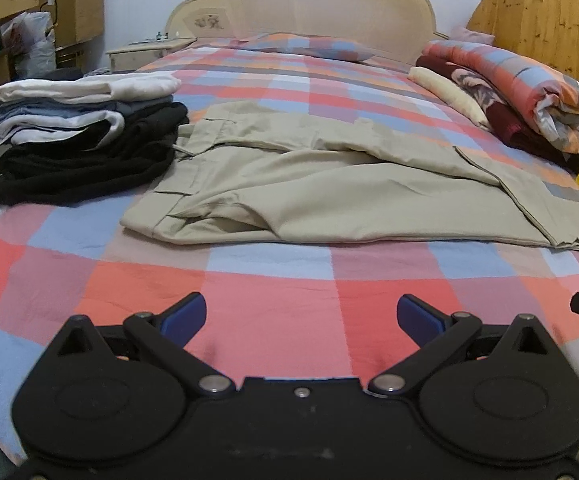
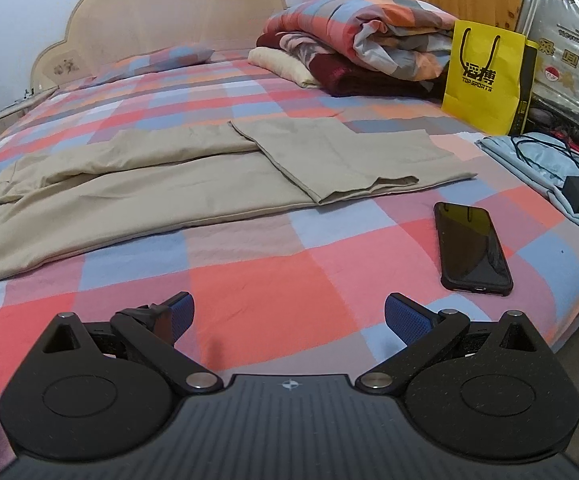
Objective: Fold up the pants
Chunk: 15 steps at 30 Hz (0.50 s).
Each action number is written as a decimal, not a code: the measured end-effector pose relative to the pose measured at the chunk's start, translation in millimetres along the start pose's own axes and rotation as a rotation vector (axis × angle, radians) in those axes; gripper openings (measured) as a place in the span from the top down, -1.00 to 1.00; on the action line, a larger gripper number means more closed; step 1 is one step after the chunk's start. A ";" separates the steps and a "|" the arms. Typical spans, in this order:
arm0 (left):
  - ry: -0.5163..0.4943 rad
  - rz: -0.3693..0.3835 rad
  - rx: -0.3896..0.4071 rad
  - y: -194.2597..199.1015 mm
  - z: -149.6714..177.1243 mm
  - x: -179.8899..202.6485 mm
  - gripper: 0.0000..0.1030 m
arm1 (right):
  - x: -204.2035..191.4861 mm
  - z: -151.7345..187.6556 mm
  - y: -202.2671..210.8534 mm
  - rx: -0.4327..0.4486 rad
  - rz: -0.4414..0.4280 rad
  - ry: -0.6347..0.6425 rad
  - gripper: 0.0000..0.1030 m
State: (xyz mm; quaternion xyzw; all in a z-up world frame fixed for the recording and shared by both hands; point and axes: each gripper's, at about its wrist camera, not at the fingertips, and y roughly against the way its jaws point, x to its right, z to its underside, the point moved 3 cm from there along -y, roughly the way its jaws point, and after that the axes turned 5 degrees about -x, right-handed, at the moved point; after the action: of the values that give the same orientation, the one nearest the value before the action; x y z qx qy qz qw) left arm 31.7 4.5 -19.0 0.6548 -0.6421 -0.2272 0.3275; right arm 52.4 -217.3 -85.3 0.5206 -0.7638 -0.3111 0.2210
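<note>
My left gripper (image 1: 301,316) and right gripper (image 2: 289,314), fingers wide, over bare bed (image 1: 273,300) edge, beige pants (image 1: 309,188) beyond, phone (image 2: 471,246) beside right.

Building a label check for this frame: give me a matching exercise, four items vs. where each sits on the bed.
Items:
1. pants
2. phone
3. yellow bag
4. clothes stack

Places:
A. upright at the bed's right edge, beside the rolled quilt
B. lying flat, near right, screen up
C. spread across the middle, lengthwise left to right
D. piled on the left, touching the waistband end

Pairs: 1-C, 2-B, 3-A, 4-D
</note>
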 end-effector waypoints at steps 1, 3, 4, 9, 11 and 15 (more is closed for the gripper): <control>-0.004 0.005 0.000 -0.1 0.3 1.5 -1.00 | 0.0 -0.2 0.7 0.003 -0.001 0.000 -1.00; -0.014 0.010 0.002 -0.4 1.1 4.5 -1.00 | -0.2 -1.0 1.1 0.007 -0.002 -0.002 -1.00; -0.018 0.012 0.003 -0.4 1.5 5.4 -1.00 | -0.3 -1.3 1.2 0.008 -0.002 -0.003 -1.00; -0.034 0.016 0.006 -2.6 2.2 7.1 -1.00 | -4.4 -2.4 -1.1 0.018 -0.005 0.001 -1.00; -0.034 0.020 0.008 -3.6 1.5 5.8 -1.00 | -6.8 -3.3 -3.2 0.017 -0.009 0.000 -1.00; -0.024 0.025 0.006 -6.3 1.7 1.5 -1.00 | -11.7 -5.6 -7.5 0.017 -0.016 0.009 -1.00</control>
State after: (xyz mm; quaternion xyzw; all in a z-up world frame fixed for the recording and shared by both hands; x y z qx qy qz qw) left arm 34.9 2.6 -24.6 0.6451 -0.6548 -0.2288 0.3206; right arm 65.3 -209.8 -86.7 0.5299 -0.7611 -0.3042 0.2176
